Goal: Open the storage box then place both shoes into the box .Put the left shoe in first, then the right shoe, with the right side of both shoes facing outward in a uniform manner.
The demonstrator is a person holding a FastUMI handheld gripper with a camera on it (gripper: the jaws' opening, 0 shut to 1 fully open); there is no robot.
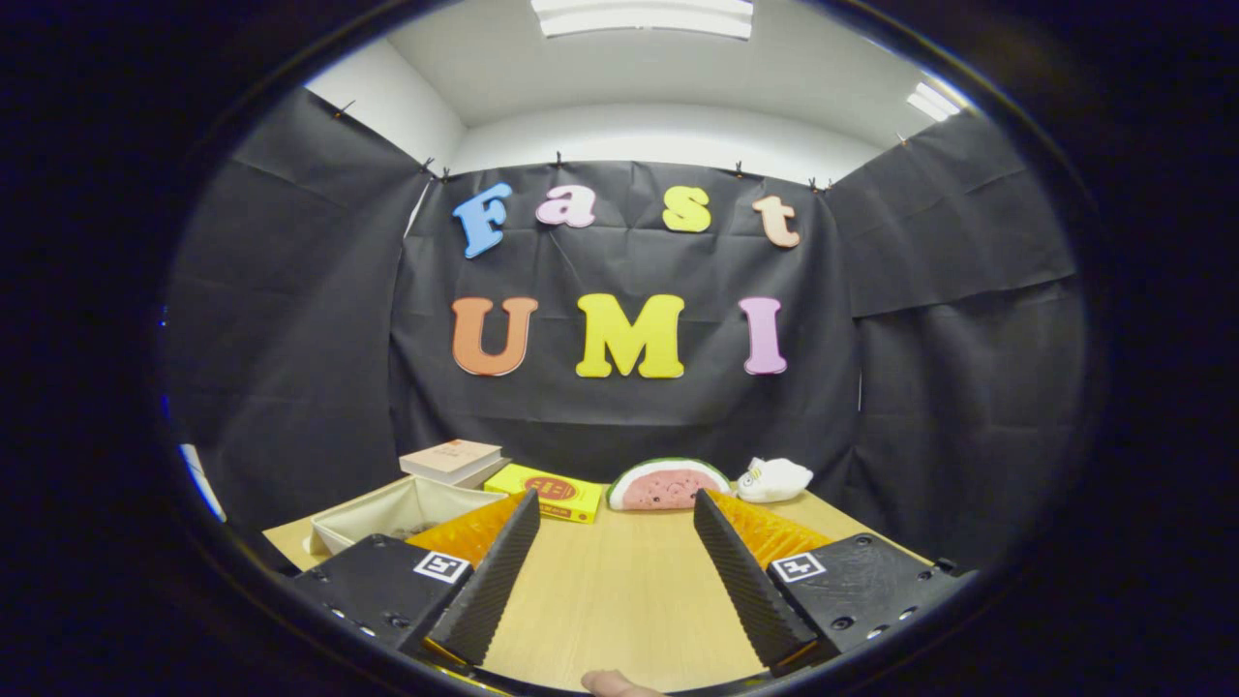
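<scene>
My gripper (616, 505) is open, its two fingers spread wide over the wooden table (619, 581) with nothing between them. A beige open-topped storage box (387, 518) stands on the table beyond and beside the left finger, which hides part of it; something dark lies inside, too little of it showing to identify. A fingertip of the person's hand (612, 683) shows low down between the fingers.
Along the table's far edge lie a book (453, 460) behind the box, a flat yellow box (550, 492), a watermelon-slice plush (668, 484) and a small white plush (774, 479). Black cloth walls close in the booth behind and at both sides.
</scene>
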